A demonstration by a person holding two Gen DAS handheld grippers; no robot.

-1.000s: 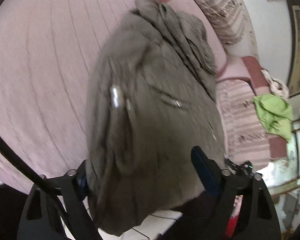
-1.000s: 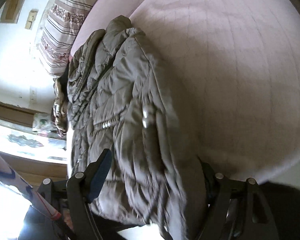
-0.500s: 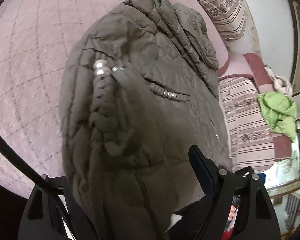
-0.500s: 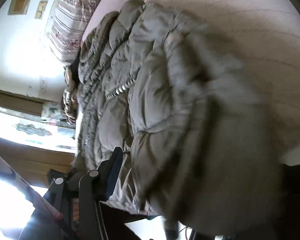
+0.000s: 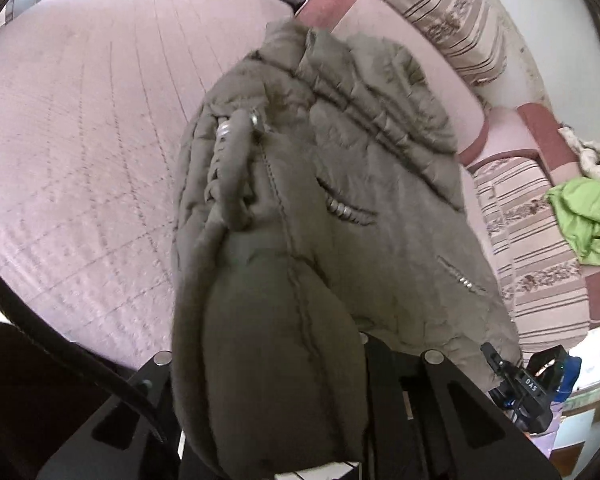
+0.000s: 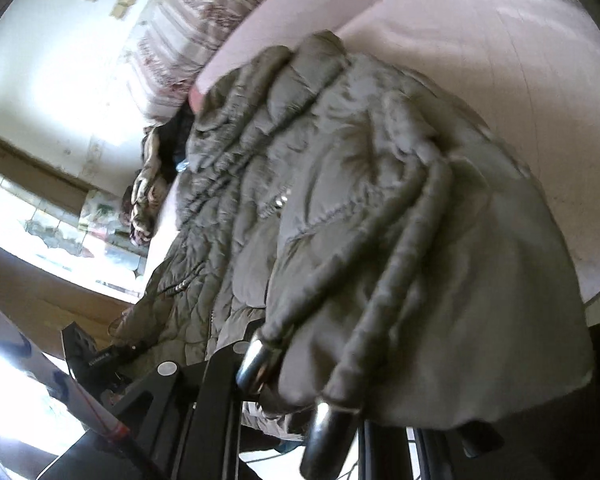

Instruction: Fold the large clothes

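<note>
Closest to the left gripper (image 5: 268,392), a thick padded fold of the olive-green quilted puffer jacket (image 5: 340,200) is bulging up between its black arms and hiding the fingers, so I cannot tell whether they are closed on the fabric. Just ahead, the jacket's braided cord with silver metal ends (image 5: 228,160) is lying across the quilting. Further forward the coat is spreading over the pale pink quilted bedspread (image 5: 80,140), its bunched collar end lying farthest from the gripper. Off to the right, a lime-green garment (image 5: 584,220) is sitting on a striped cushion (image 5: 532,264).

At the right gripper (image 6: 300,412), the jacket (image 6: 340,200) is draping over the fingers; whether they are clamped is likewise hidden. Two cord tips capped in shiny metal (image 6: 260,364) are dangling right at the gripper. Beyond, the coat is running forward and left across the bedspread (image 6: 520,80) toward a striped pillow (image 6: 188,36).
</note>
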